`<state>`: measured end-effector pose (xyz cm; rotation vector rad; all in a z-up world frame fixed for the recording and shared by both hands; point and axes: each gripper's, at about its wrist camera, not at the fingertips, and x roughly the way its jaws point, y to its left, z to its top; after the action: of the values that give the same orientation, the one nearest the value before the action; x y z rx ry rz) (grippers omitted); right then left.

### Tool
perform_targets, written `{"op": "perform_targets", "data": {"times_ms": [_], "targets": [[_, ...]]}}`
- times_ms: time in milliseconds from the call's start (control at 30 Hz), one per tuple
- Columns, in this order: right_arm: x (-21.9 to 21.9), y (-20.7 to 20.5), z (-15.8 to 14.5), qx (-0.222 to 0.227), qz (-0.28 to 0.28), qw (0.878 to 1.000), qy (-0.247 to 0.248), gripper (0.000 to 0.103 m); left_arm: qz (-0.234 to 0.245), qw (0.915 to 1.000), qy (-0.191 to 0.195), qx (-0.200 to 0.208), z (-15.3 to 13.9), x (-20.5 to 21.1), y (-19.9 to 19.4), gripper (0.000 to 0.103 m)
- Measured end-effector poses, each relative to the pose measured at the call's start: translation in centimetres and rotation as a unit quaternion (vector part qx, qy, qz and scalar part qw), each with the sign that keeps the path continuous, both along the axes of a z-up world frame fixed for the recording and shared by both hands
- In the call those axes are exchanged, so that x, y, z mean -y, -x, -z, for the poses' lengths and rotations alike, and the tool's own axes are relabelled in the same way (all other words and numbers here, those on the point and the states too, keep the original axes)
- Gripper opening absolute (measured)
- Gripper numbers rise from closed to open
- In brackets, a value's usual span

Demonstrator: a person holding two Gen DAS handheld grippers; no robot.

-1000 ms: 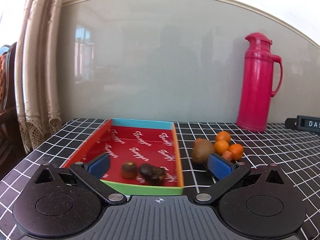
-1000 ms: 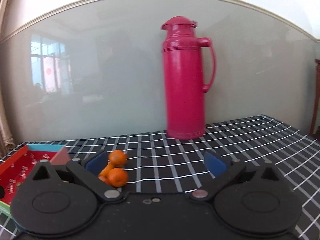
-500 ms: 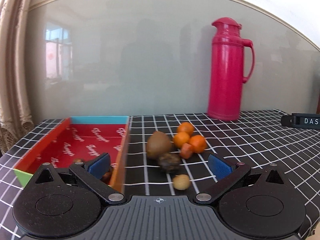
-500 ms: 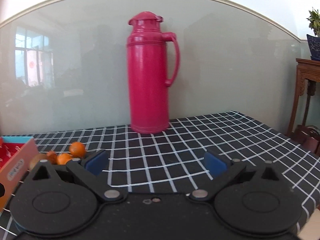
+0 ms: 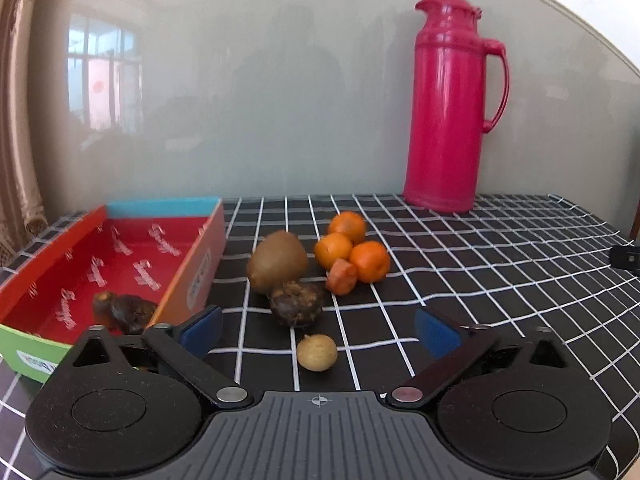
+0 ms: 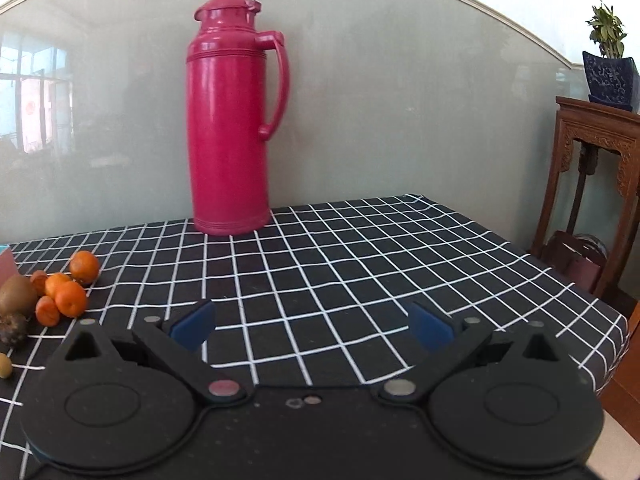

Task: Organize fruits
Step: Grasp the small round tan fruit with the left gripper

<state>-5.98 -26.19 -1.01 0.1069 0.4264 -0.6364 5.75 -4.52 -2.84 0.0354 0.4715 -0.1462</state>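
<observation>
In the left wrist view a red tray point(image 5: 48, 276) sits at the left and holds two dark fruits point(image 5: 124, 312). On the cloth beside it lie a kiwi point(image 5: 277, 261), a dark round fruit point(image 5: 296, 303), a small tan fruit point(image 5: 317, 352) and several small oranges point(image 5: 352, 252). My left gripper point(image 5: 318, 330) is open and empty, with the tan fruit between its fingers. My right gripper point(image 6: 312, 326) is open and empty over bare cloth. The oranges point(image 6: 70, 296) and kiwi point(image 6: 16, 294) lie at its far left.
A tall pink thermos point(image 5: 448, 104) stands at the back against the wall; it also shows in the right wrist view point(image 6: 232, 120). A black device point(image 5: 626, 258) lies at the table's right edge. A wooden stand point(image 6: 596, 200) with a potted plant is beyond the table.
Both views have swung to the right. The left gripper has moved from over the tray to the loose fruits. The right gripper has turned away from the oranges toward bare cloth.
</observation>
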Motion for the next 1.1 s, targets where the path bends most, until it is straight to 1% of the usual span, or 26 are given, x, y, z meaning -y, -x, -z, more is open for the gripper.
{"op": "perform_targets", "data": {"times_ms": [33,67,133,233,300,367,567,600,633,667,733,833,933,1100], "targets": [[0.1,0.1,0.0,-0.001,0.001,1.0,0.001,0.103,-0.002,0.9999,0.003,-0.01,0.2,0.1,-0.3,0.078],[0.3,0.2,0.1,-0.003,0.003,1.0,0.002,0.103,-0.002,0.9997,0.008,-0.024,0.5,0.1,-0.8,0.075],[0.6,0.3,0.3,-0.009,0.006,1.0,0.002,0.103,-0.007,0.9992,0.01,-0.037,0.9,0.2,-1.3,0.072],[1.3,0.5,0.6,-0.016,0.015,1.0,0.002,0.103,-0.008,0.9991,0.004,-0.042,1.2,0.6,-1.9,0.067],[1.9,0.8,0.7,-0.023,0.027,0.999,0.007,0.103,-0.007,0.9986,0.004,-0.053,1.5,0.7,-2.3,0.059],[2.4,1.3,0.7,-0.024,0.039,0.999,0.011,0.103,-0.008,0.9981,0.005,-0.061,1.8,0.8,-2.7,0.054],[3.8,2.4,0.9,-0.028,0.059,0.998,0.004,0.103,-0.014,0.9967,-0.02,-0.078,2.6,1.8,-3.6,0.047],[3.9,2.5,0.9,-0.028,0.059,0.998,0.005,0.103,-0.013,0.9968,-0.024,-0.076,2.7,1.9,-3.6,0.04],[4.0,2.7,1.0,-0.028,0.06,0.998,0.005,0.103,-0.011,0.997,-0.021,-0.074,2.7,2.0,-3.5,0.037],[4.1,2.8,1.0,-0.028,0.061,0.998,0.005,0.103,-0.009,0.9971,-0.021,-0.072,2.7,2.0,-3.5,0.027],[4.1,2.9,1.0,-0.027,0.062,0.998,0.004,0.103,-0.007,0.9972,-0.021,-0.071,2.7,2.1,-3.4,0.027],[4.1,2.9,0.9,-0.024,0.063,0.998,0.001,0.103,0.0,0.9977,-0.008,-0.067,2.5,1.9,-3.2,0.027],[3.9,2.8,0.8,-0.023,0.061,0.998,0.002,0.103,0.001,0.9988,-0.013,-0.048,2.0,1.9,-2.5,0.027],[3.1,2.3,0.4,-0.018,0.054,0.998,0.001,0.103,-0.006,0.9998,-0.017,-0.005,0.5,0.7,-1.4,0.027]]}}
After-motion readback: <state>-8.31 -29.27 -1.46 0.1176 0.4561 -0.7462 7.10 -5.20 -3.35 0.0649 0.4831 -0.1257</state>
